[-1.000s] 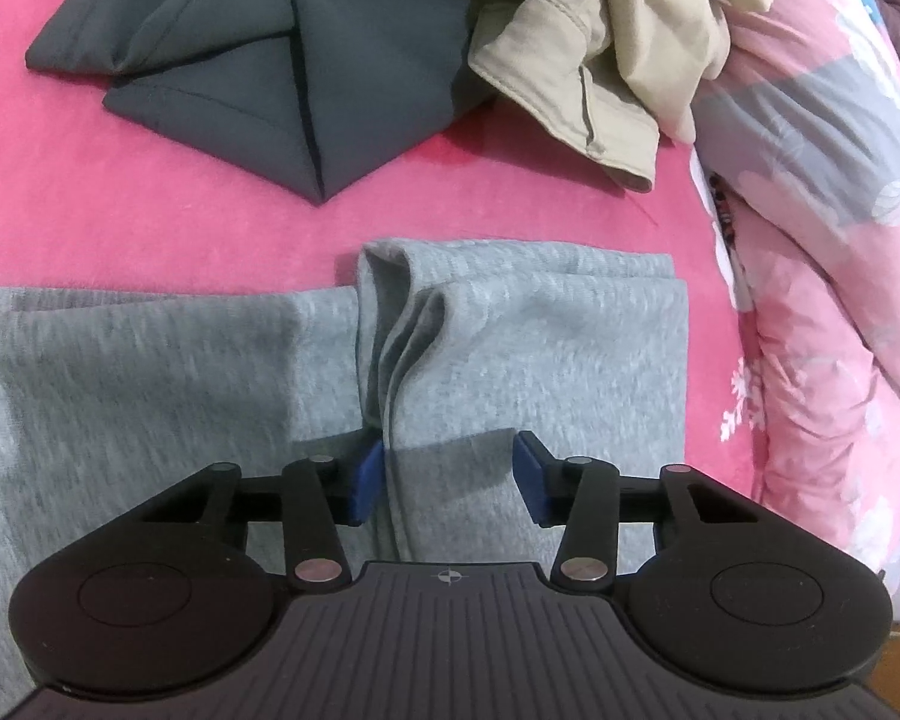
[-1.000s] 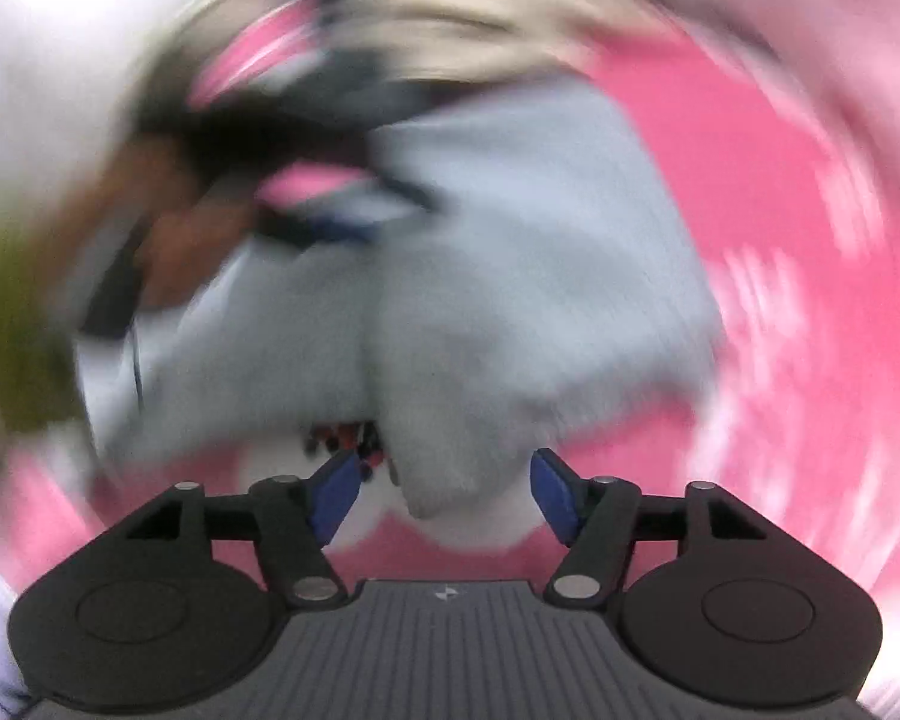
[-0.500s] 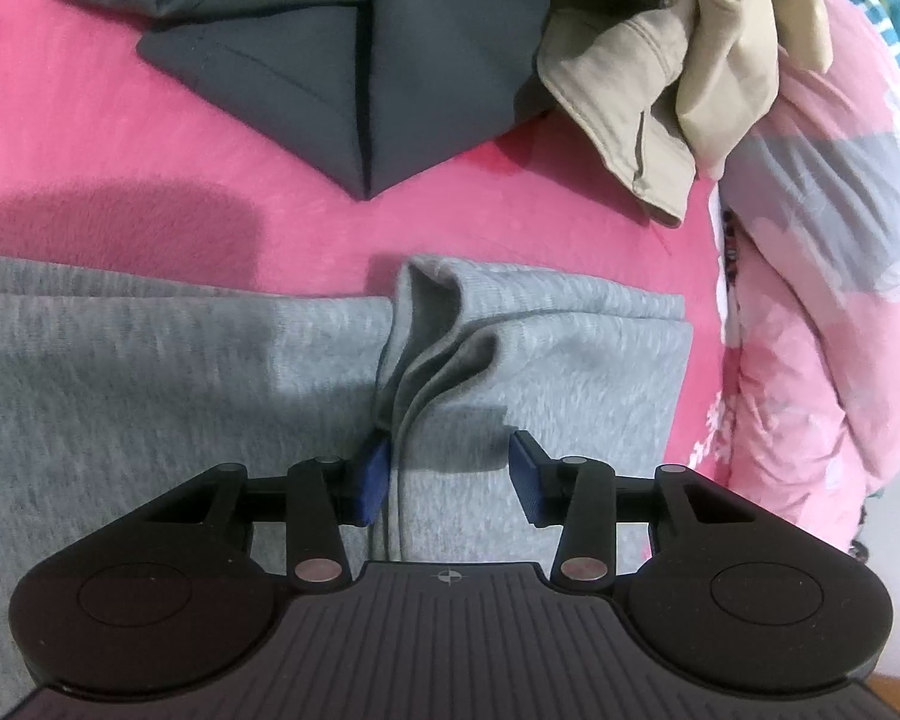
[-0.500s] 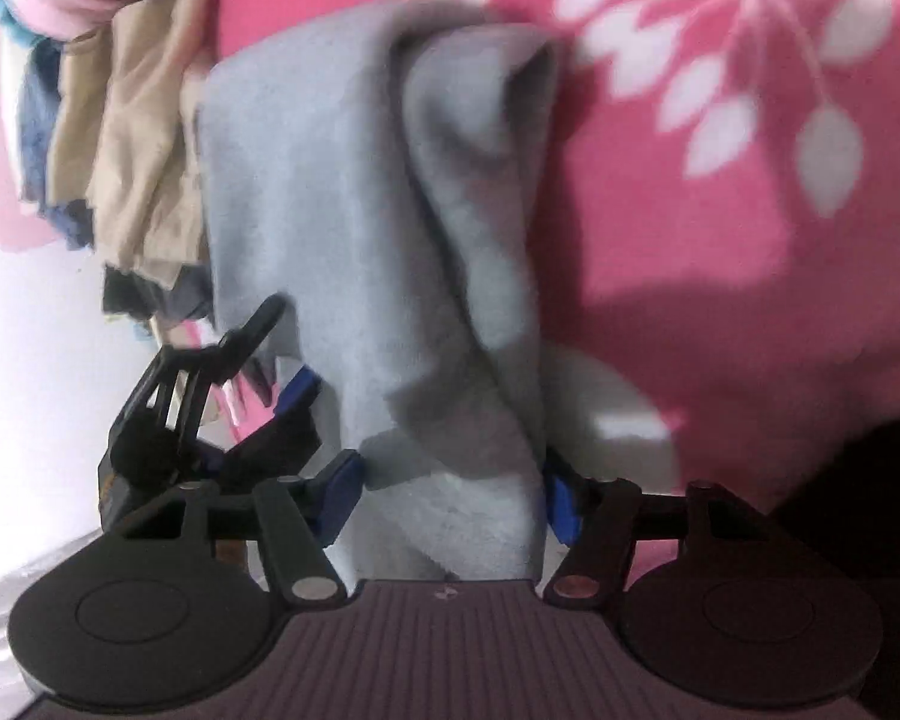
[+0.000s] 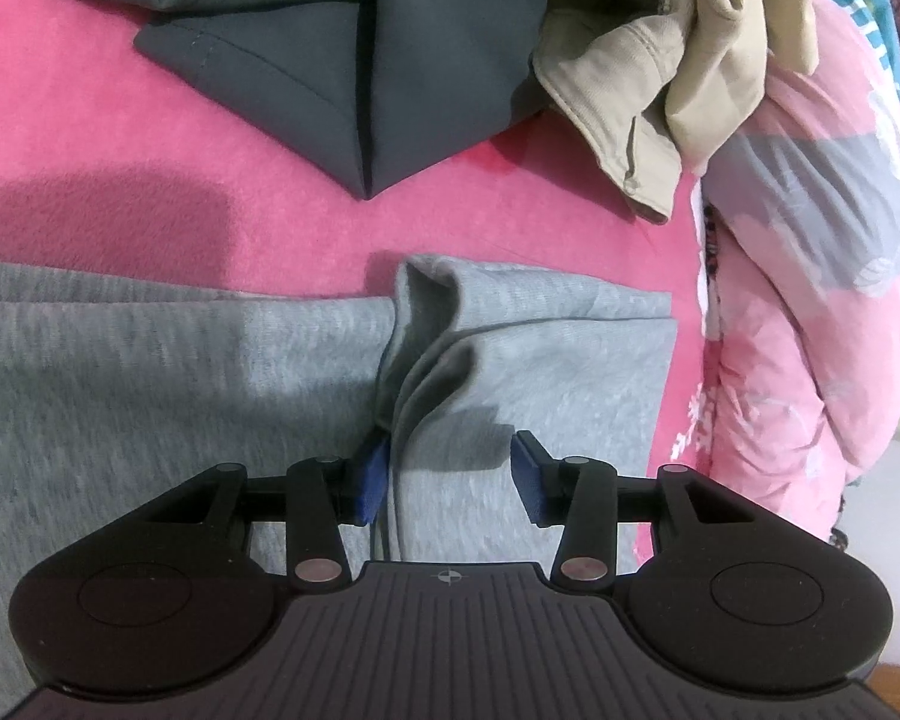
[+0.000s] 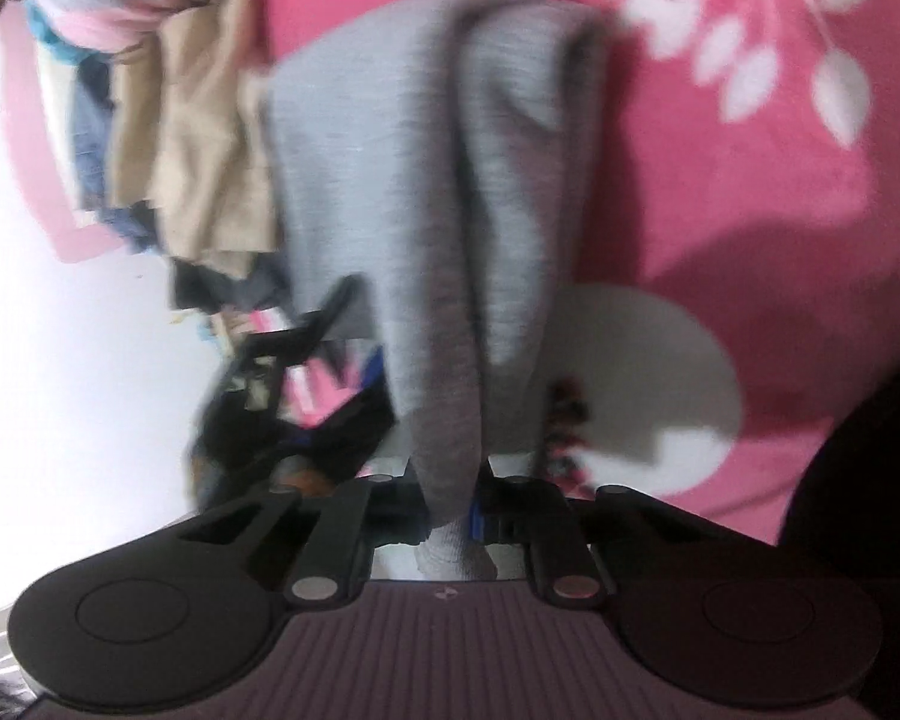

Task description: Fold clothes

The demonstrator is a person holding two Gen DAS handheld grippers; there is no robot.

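Pinching a bunched end of the soft grey knit garment [image 6: 450, 192], the right claw [image 6: 450, 525] had its blue pads pressed together on the cloth, w/ a grey tab poking out behind them. That grip lifted the end off the pink fleece bed cover [image 6: 750, 192], so the fabric hung toward the camera as a draped ridge. My guess is it was held that way to carry the end across for a fold, tho the frame is blurred and I can't tell which way it was headed.

The left claw [image 5: 447, 474] sat spread, blue pads either side of a raised crease in the same grey garment [image 5: 540, 360], low over the cloth but gripping nothing. Probably it was parked there to pin or steady the fold line while the other side did the lifting. From that view the garment lay flat on the pink bed cover [image 5: 150, 138], w/ a doubled-over section at the right and a longer single stretch running off to the left, i.e. partly folded.

Beyond it lay a dark charcoal garment [image 5: 360, 60], folded to a point, and a crumpled beige cloth item [image 5: 660, 78] heaped at the bed's edge next to a pink and grey floral quilt [image 5: 810, 240]. Whether those were done or waiting, can't say.
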